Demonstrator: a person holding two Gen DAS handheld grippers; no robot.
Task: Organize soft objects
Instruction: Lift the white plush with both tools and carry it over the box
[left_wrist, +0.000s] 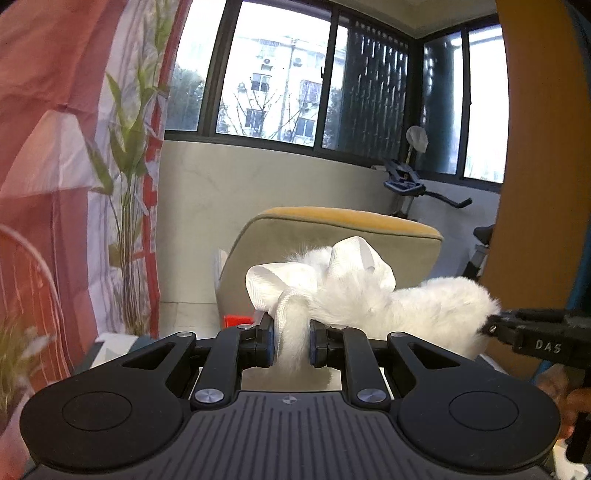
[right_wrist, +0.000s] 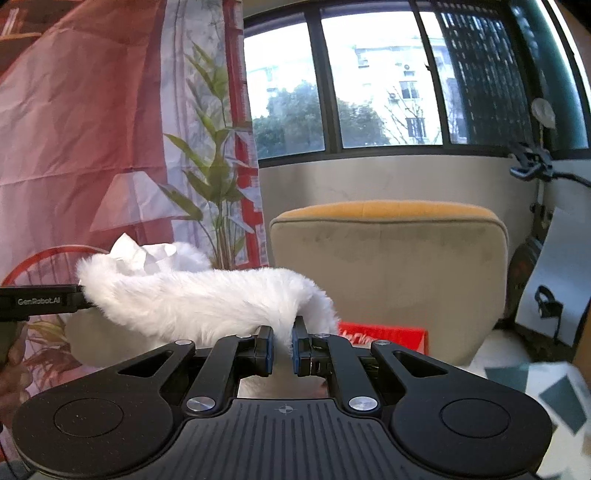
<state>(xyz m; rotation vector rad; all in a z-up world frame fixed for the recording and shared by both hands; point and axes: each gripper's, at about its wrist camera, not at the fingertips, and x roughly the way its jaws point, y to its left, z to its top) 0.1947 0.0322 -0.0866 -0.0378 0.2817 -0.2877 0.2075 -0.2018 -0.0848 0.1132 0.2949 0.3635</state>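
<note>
A white fluffy fur piece with a white ribbon bow (left_wrist: 354, 266) hangs in the air between my two grippers. My left gripper (left_wrist: 291, 341) is shut on one end of the fur piece (left_wrist: 406, 306), by the ribbon. My right gripper (right_wrist: 282, 347) is shut on the other end of the fur piece (right_wrist: 207, 295). In the left wrist view the right gripper (left_wrist: 495, 326) comes in from the right edge, touching the fur's far end. In the right wrist view the left gripper (right_wrist: 83, 295) comes in from the left edge.
A beige and mustard upholstered chair back (right_wrist: 388, 258) stands just ahead. A red box (right_wrist: 384, 338) lies behind the fur. A printed red curtain with bamboo (right_wrist: 110, 129) hangs at left. An exercise bike (left_wrist: 417, 184) and windows are behind. A red wire basket rim (right_wrist: 40, 258) is at left.
</note>
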